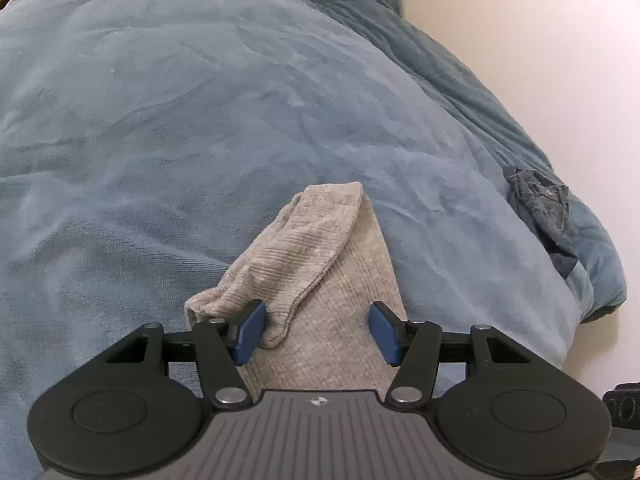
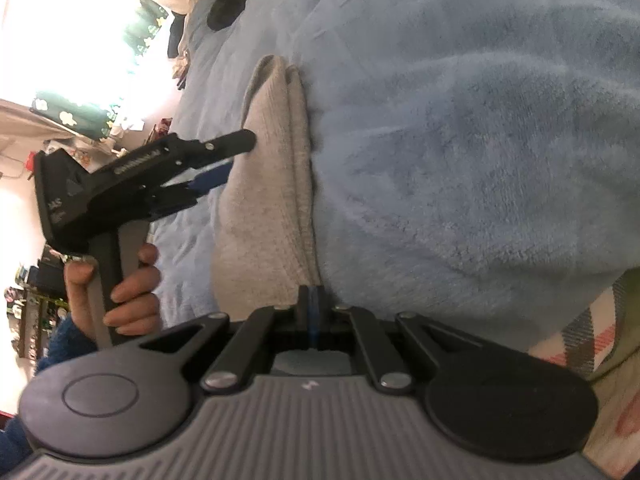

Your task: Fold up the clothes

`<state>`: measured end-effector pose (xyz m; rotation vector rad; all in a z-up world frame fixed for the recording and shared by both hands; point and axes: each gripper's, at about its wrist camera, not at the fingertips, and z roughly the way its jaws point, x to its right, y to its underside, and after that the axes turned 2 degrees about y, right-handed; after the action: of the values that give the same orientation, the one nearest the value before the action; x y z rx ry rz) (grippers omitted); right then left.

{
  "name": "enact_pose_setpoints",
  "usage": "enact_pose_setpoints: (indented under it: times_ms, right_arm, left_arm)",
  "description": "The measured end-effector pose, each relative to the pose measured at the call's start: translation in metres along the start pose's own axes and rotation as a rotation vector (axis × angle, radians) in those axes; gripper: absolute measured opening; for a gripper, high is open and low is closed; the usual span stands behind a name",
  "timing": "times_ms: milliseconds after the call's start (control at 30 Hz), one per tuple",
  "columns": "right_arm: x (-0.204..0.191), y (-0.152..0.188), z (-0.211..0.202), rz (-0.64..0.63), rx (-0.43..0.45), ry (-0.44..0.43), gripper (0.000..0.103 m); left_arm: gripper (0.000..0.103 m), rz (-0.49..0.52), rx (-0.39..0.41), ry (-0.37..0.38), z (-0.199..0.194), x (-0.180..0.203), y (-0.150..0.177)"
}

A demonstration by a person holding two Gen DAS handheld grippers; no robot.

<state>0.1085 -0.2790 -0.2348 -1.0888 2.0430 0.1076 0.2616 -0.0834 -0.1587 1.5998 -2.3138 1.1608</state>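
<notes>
On the far left of the right wrist view a hand [image 2: 120, 280] in a fuzzy blue sleeve [image 2: 66, 344] grips the handle of the left gripper [image 2: 230, 160], which reaches in sideways over the grey garment [image 2: 264, 184]. Its upper finger lies against the cloth; its blue pad shows just below. The garment lies in a long folded strip on the blue blanket [image 2: 460, 140], its edges stacked along the side nearest the blanket's bulge. At the bottom centre the right gripper [image 2: 313, 308] is clenched, its two blue pads pressed flat together at the near end of the garment; whether a fold of cloth is caught between them cannot be made out. A plaid cloth [image 2: 592, 332] shows at the lower right.

In the left wrist view the blanket [image 1: 200, 100] fills most of the frame. The left gripper [image 1: 318, 330] stands released, jaws well apart, straddling the garment [image 1: 320, 264]. The left pad touches a folded-over flap of the knit, while the right pad hangs over the flat layer near its edge. Further right, a small denim piece [image 1: 540, 200] lies on the blanket near the bed's edge, well apart from the garment.
</notes>
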Motion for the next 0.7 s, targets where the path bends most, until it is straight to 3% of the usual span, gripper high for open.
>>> enact_pose_setpoints:
  times_ms: [167,267,367,567,633,667,700]
  right_arm:
    - [0.0,0.001,-0.008,-0.022,0.0,0.019,0.0]
    - [-0.002,0.0,-0.02,-0.032,0.023,0.027,0.008]
    - [-0.013,-0.007,-0.033,-0.101,0.05,0.064,0.009]
    - [-0.029,-0.033,-0.051,-0.226,0.05,0.107,0.022]
    - [-0.031,-0.041,-0.059,-0.247,0.059,0.136,0.04]
    - [-0.035,-0.047,-0.06,-0.272,0.073,0.145,0.045]
    - [-0.039,-0.052,-0.06,-0.296,0.084,0.155,0.058]
  left_arm:
    - [0.056,-0.01,0.003,0.003,-0.015,0.011,-0.001]
    - [0.057,-0.057,-0.009,0.05,-0.028,0.011,0.003]
    - [0.058,-0.077,-0.013,0.067,-0.047,0.01,0.013]
    - [0.061,-0.108,-0.018,0.049,-0.075,0.004,0.044]
    - [0.061,-0.146,-0.03,0.065,-0.079,-0.002,0.057]
    - [0.061,-0.164,-0.035,0.071,-0.08,-0.003,0.063]
    - [0.061,-0.181,-0.04,0.076,-0.082,-0.005,0.069]
